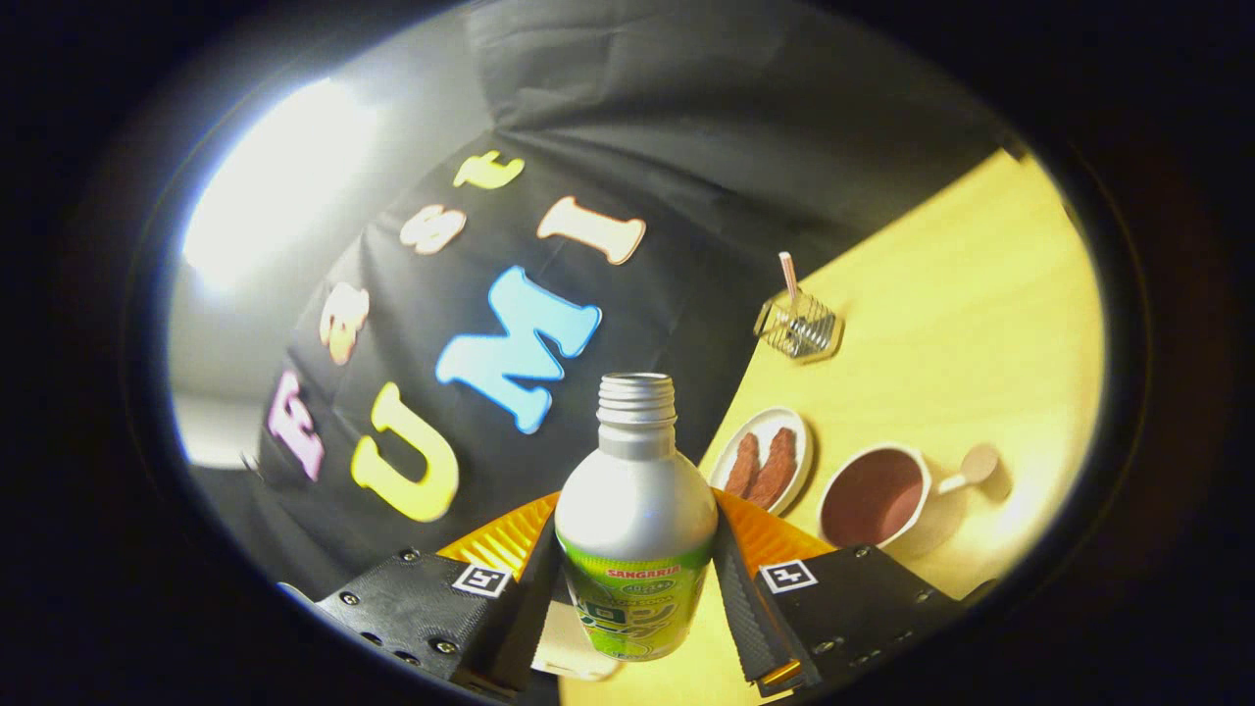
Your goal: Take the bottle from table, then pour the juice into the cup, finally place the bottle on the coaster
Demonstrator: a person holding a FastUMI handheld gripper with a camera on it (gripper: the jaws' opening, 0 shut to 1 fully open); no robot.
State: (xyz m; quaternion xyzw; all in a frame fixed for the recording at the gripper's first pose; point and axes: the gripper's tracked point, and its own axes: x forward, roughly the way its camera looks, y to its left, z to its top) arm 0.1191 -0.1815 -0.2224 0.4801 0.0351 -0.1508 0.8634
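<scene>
Metal bottle (635, 510): silver shoulder, green label, uncapped threaded neck; lower centre of the frame, lifted clear of the table and canted with the scene.
Gripper (635, 579): both fingers press the flanks of the bottle's labelled body, one from either side, so the jaws are clamped on it with the neck projecting ahead of them.
Orange part: ribbed, showing behind the bottle's shoulders on both sides; what it is cannot be told.
Plate (799, 427): small white dish just right of the bottle's shoulder, bearing two brown strips.
Cup (876, 495): white, with a brown interior, lower right of the frame, right of the plate and just beyond the right finger; whether it already holds liquid cannot be told.
Spoon (969, 469): lying just right of the cup.
Wire holder (799, 328): upper right, well beyond the plate, with one striped straw standing in it.
Table (980, 324): pale wood, filling the right of the frame.
Step in hand: pick-up appears complete; bottle is being carried toward the pour.
Next move: bring the neck rightward over the cup's mouth, then tip it gradually while holding the clamp firm.
</scene>
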